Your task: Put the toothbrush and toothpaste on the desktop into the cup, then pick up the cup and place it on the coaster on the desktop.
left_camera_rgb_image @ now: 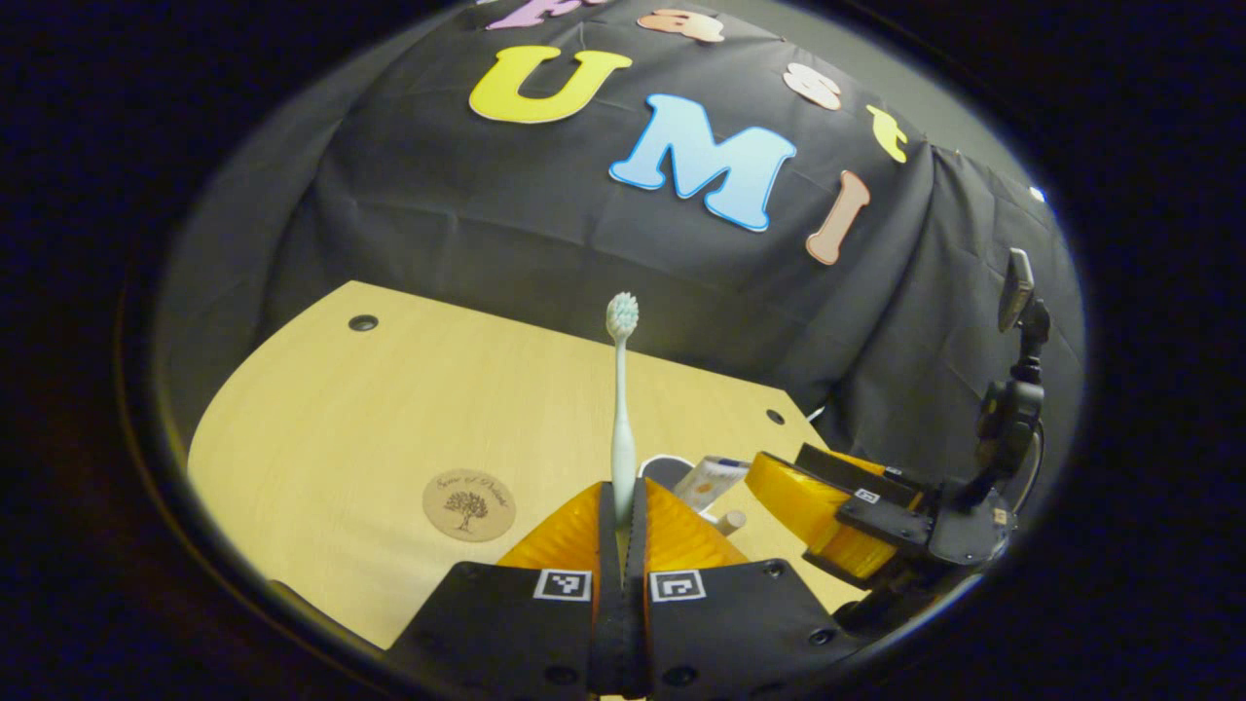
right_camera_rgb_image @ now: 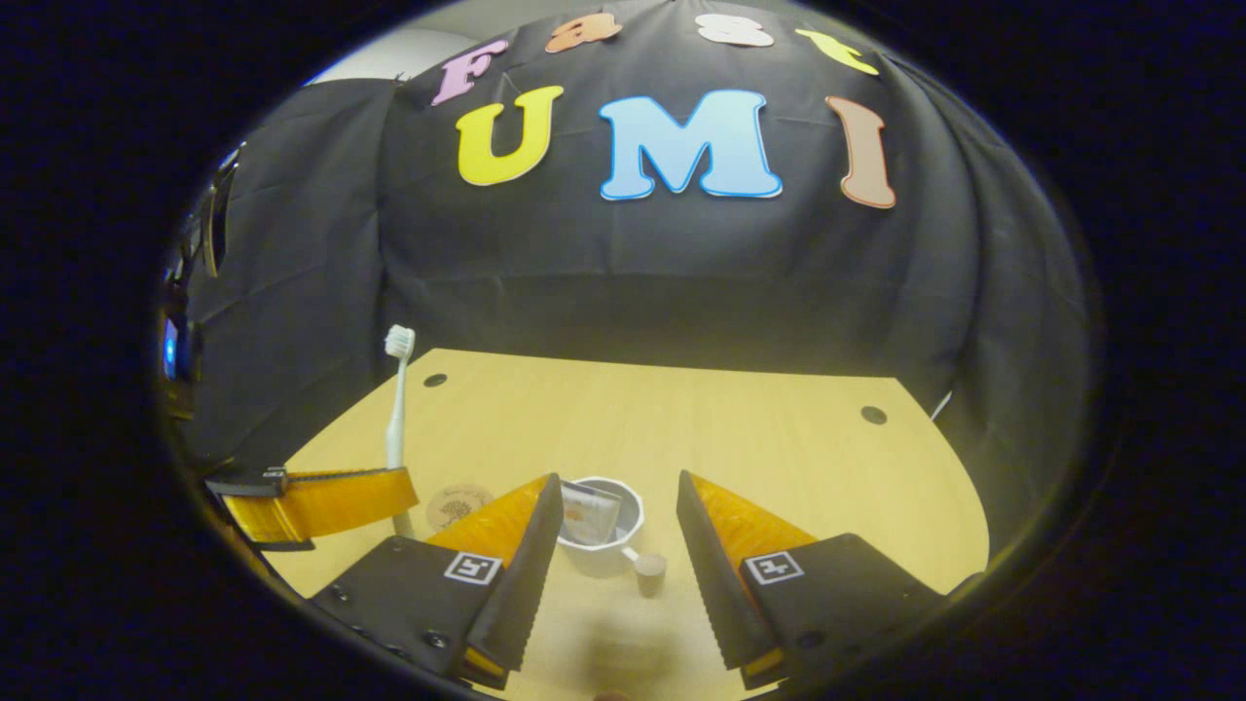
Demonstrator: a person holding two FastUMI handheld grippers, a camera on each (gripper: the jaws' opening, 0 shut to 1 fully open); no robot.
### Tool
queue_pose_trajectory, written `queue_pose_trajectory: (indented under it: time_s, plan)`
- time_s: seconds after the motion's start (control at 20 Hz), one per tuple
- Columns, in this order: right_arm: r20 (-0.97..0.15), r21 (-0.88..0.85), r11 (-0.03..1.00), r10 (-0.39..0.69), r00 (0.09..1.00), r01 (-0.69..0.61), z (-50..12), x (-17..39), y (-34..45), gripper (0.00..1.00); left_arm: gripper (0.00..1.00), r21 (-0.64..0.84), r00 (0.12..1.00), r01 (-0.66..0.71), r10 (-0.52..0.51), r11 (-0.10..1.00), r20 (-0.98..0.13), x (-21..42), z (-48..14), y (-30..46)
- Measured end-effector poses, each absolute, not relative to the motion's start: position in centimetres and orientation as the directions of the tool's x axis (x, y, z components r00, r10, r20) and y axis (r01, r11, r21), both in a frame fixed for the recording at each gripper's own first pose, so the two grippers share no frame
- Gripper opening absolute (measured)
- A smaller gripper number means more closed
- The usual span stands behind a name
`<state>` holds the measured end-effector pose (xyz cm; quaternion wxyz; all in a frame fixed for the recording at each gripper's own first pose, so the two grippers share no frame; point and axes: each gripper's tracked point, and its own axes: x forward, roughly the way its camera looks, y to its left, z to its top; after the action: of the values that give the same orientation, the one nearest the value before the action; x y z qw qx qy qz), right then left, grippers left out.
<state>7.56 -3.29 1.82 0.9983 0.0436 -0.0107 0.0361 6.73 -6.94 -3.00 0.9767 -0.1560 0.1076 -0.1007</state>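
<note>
Left gripper (left_camera_rgb_image: 623, 521) clenched on upright toothbrush (left_camera_rgb_image: 621, 409); right gripper (right_camera_rgb_image: 611, 545) spread wide around cup (right_camera_rgb_image: 602, 531) holding toothpaste (right_camera_rgb_image: 587, 514). I'd line handle over rim, then lower.

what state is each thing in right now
toothbrush: upright, clamped in left gripper, head up
toothpaste: already standing in cup
cup: upright on desktop, not on coaster
coaster: flat, bare
right gripper: open, fingers either side of cup

Pale-green toothbrush (left_camera_rgb_image: 622, 419), white cup (right_camera_rgb_image: 604, 531)
</note>
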Motion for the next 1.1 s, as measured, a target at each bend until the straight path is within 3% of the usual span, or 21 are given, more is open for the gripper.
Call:
queue_pose_trajectory:
  time_s: [0.3,0.65,0.9,1.1]
  plan:
    - [-0.019,0.188,0.982,-0.025,1.000,0.028,0.1,5.1,-6.4,0.76,0.08,-0.265,0.958,0.276,-0.285,0.924,0.002,9.7,0.9,-8.2]
    - [-0.053,0.230,0.965,-0.117,0.992,0.126,-1.9,3.8,-8.3,0.77,0.08,-0.226,0.891,0.437,-0.386,0.870,0.239,12.2,5.5,-11.0]
    - [-0.046,0.233,0.963,-0.127,0.991,0.134,-2.1,3.7,-8.1,0.77,0.08,-0.187,0.867,0.478,-0.427,0.859,0.255,15.2,4.6,-12.8]
    - [-0.062,0.243,0.960,-0.126,0.990,0.137,-3.0,4.1,-8.0,0.77,0.07,-0.176,0.870,0.482,-0.446,0.858,0.208,16.3,1.7,-14.1]
